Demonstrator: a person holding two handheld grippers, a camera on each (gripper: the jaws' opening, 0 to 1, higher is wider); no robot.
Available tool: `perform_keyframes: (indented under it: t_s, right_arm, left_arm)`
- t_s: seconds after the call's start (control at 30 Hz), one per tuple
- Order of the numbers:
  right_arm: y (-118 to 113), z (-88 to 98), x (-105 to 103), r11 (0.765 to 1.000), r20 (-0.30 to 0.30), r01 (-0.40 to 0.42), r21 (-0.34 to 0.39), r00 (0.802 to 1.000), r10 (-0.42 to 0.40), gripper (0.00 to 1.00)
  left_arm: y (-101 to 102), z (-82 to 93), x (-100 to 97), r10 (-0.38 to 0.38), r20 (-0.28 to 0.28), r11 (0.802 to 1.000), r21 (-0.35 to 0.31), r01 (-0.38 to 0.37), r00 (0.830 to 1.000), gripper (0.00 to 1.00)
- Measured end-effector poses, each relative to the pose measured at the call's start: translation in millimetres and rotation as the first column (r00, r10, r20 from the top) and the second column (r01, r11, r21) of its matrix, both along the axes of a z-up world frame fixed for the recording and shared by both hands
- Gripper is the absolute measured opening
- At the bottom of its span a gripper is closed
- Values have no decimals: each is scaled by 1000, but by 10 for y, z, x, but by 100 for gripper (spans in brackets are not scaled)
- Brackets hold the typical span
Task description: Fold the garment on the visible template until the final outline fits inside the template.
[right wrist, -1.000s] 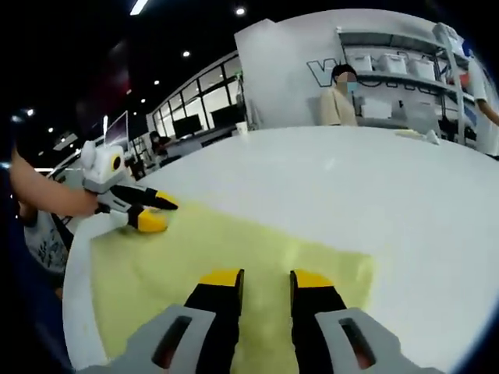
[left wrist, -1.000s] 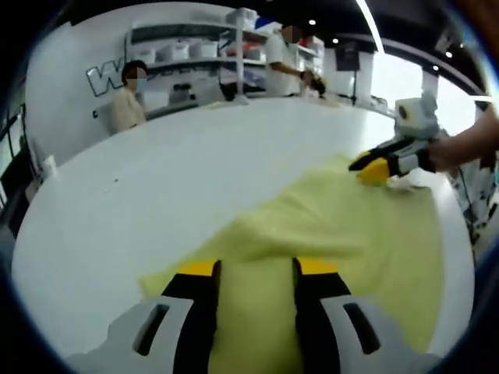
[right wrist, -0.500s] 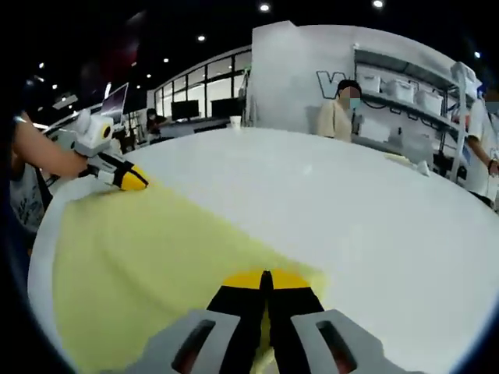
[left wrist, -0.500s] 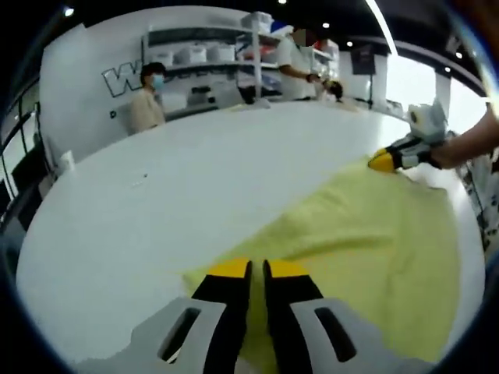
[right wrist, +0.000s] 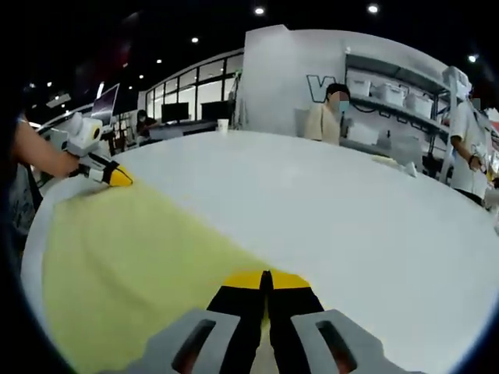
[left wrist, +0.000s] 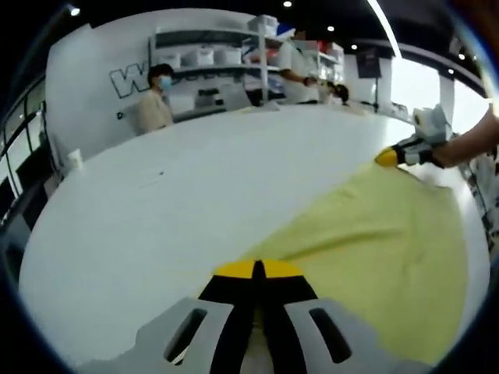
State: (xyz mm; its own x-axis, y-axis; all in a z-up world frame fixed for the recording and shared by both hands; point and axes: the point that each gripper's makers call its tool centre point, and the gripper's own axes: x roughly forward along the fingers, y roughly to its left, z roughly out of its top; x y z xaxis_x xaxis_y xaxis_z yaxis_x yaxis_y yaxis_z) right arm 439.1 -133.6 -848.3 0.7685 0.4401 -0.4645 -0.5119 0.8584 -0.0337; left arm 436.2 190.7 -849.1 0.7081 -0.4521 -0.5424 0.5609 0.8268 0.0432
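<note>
Yellow cloth (left wrist: 374,234) lies flat at the near edge of the white desk (left wrist: 195,187), each gripper, left (left wrist: 257,270) and right (right wrist: 267,280), clamped on a corner, so I think the fold is starting and both corners must lift together.

Both grippers: black jaws w/ yellow tips, grey slotted bodies (left wrist: 258,270) (right wrist: 267,279).

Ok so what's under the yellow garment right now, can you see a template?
Only the white table shows around the yellow garment. Each claw, left and right, is shut on an edge. No template outline is visible; anything beneath the cloth is covered.
</note>
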Motion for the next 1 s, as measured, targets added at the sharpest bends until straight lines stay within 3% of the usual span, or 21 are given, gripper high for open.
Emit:
perform_keyframes:
  t_s: [0.23, 0.37, 0.43, 0.57, 0.63, 0.7, 0.83, 1.0]
  right_arm:
    - [-162, 19, -55, 997, -20, 74, -10, 997, -74, 0]
    - [-269, 114, -129, 994, -18, 104, 21, 994, -104, 0]
    - [-348, 233, -199, 992, 0, 121, 46, 993, -121, 0]
    - [-599, 303, -335, 984, 14, 170, 53, 985, -171, 0]
    - [-729, 349, -433, 967, -5, 227, 113, 974, -228, 0]
    - [-821, 413, -545, 965, 7, 233, 119, 972, -236, 0]
    - [-959, 409, -715, 960, -4, 234, 152, 972, -236, 11]
    - [-928, 471, -922, 960, -16, 196, 200, 980, -197, 24]
  left_arm:
    - [154, 15, 1, 22, -4, 1000, 13, -22, 1000, 3]
    - [260, 38, -20, 39, -4, 999, 15, -39, 999, 3]
    - [278, 75, -81, 51, -1, 999, 7, -51, 999, 3]
    - [329, 138, -198, 53, 8, 999, -11, -53, 999, 10]
    - [377, 149, -278, 52, 6, 999, -11, -52, 999, 12]
    - [433, 164, -341, 54, 8, 998, -13, -54, 998, 13]
    - [488, 250, -525, 49, 4, 997, -52, -49, 999, 20]
    - [519, 288, -749, 30, -15, 996, -84, -31, 999, 36]
